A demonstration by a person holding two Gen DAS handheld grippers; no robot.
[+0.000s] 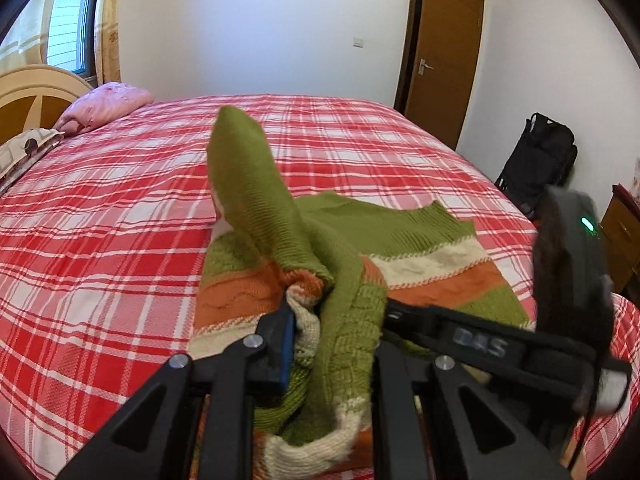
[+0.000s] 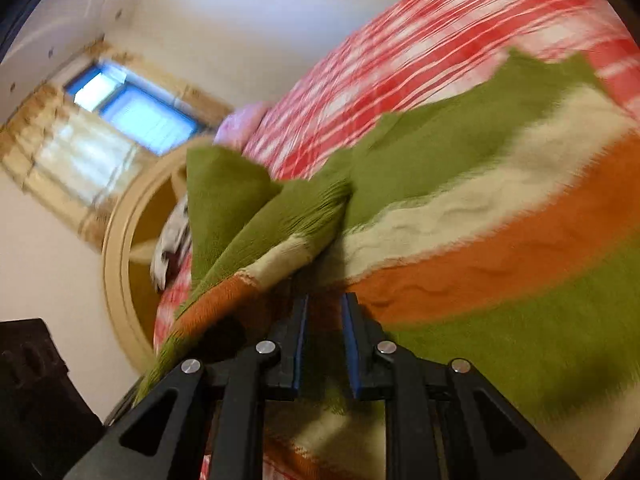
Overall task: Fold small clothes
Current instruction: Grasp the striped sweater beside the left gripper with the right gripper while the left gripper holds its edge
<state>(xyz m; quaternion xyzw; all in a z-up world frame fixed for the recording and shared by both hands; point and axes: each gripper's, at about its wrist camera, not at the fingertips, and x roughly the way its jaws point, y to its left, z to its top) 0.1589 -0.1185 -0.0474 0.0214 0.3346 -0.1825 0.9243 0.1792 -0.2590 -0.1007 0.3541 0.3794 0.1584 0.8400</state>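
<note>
The sweater [image 1: 420, 240] lies on the bed [image 1: 100, 220], near its right side, with one sleeve [image 1: 248, 184] raised over its left part. A pillow [image 1: 104, 106] sits at the far left, before the headboard [image 1: 36, 92]; a door [image 1: 440, 56] stands far right.

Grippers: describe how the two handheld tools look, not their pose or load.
Both are matte black with triangular cut-outs, silver pivot bolts and blue finger pads. The left gripper shows one blue pad; the right gripper shows two. From the left wrist, the right one carries grey lettering and a green light.

black fingers [image 2: 298, 344] (blue pads), silver screws
</note>
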